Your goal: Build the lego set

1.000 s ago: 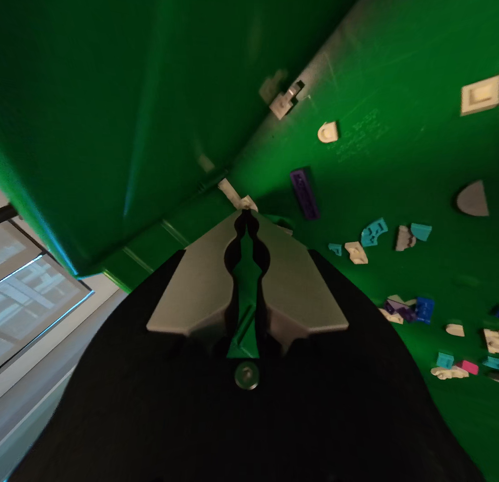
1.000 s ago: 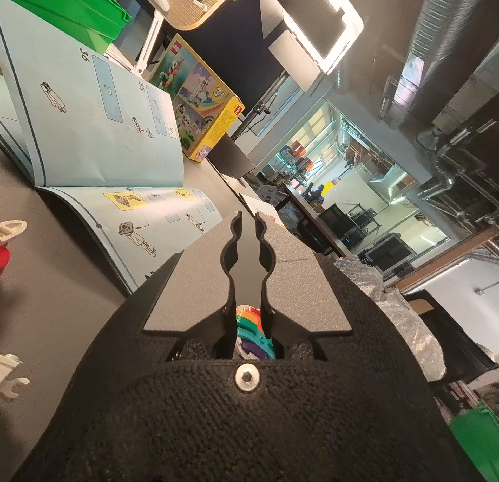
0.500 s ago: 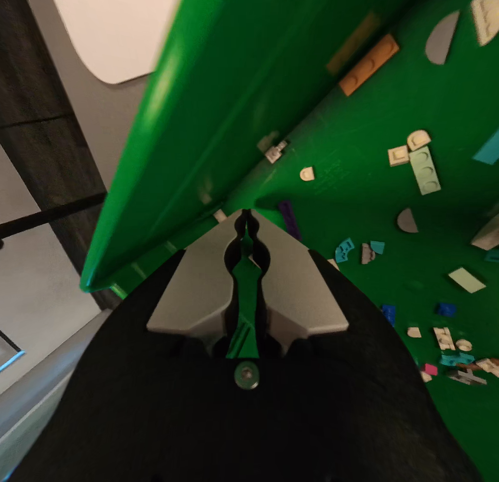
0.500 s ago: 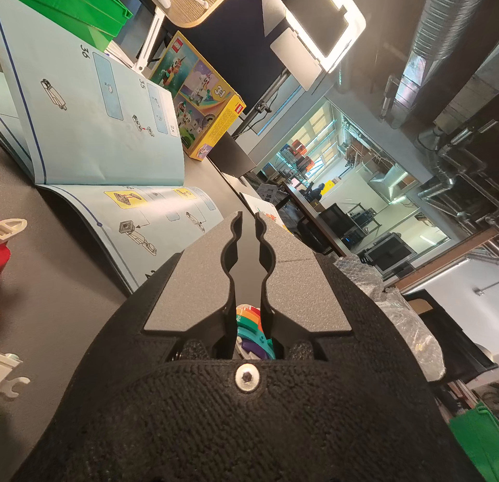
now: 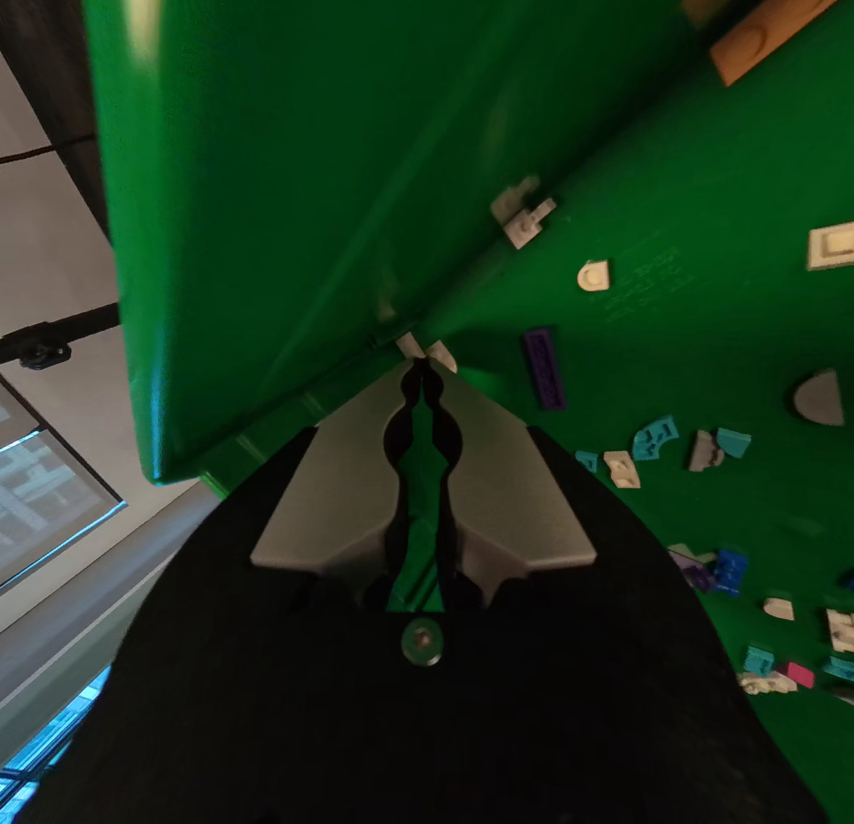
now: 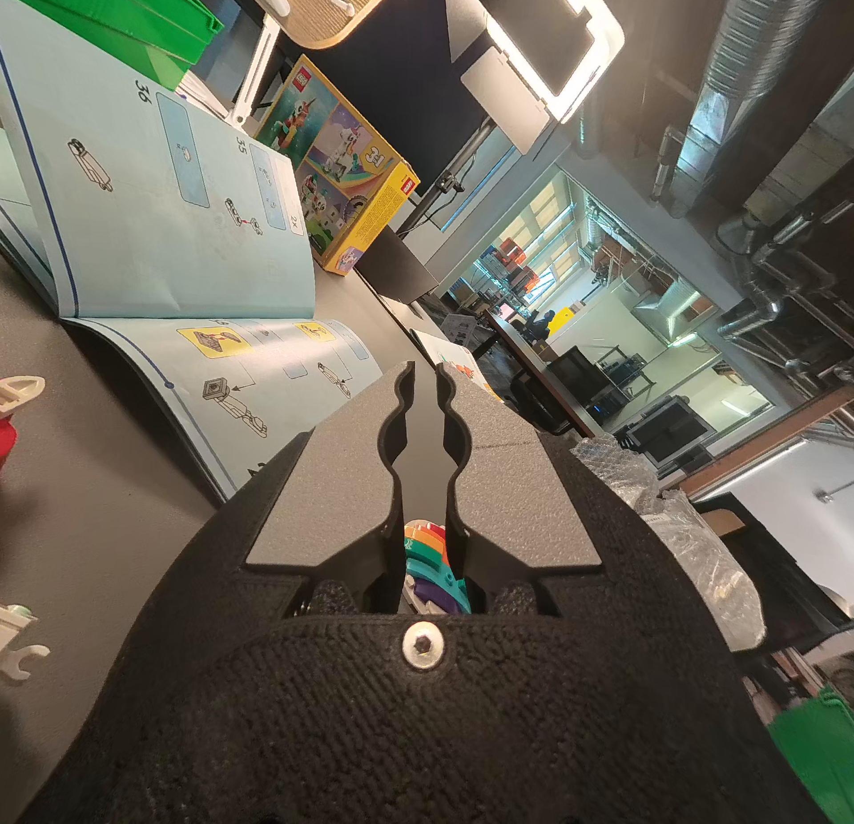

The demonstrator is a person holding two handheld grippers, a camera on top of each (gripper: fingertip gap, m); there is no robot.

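Observation:
My left gripper (image 5: 422, 363) is inside a green bin (image 5: 277, 178), its tips at the corner where the wall meets the floor. The jaws are closed together on a small white piece (image 5: 441, 356) that sticks out on both sides of the tips. Loose pieces lie on the bin floor: a purple plate (image 5: 545, 367), a white clip piece (image 5: 524, 222), an orange plate (image 5: 781, 25), a grey half-round (image 5: 818, 397) and teal bits (image 5: 654, 443). My right gripper (image 6: 425, 372) is slightly open and empty above the dark table, with a rainbow build (image 6: 427, 566) showing through the gap below it.
An open instruction booklet (image 6: 161, 247) lies left of the right gripper, with the set's box (image 6: 342, 173) and stacked green bins (image 6: 115, 21) behind it. White pieces (image 6: 18, 390) and a red piece (image 6: 4, 437) sit at the left edge. Bubble wrap (image 6: 670, 524) lies at the right. About 60 centimeters separates my left fingertips from my right. Measured from the fingertips, the purple plate (image 5: 545, 367) is 5 centimeters or so from the left gripper and 55 centimeters from the right.
The left gripper drew back from the bin corner, then moved in again, and its jaws narrowed onto the white piece. The right gripper has not moved.

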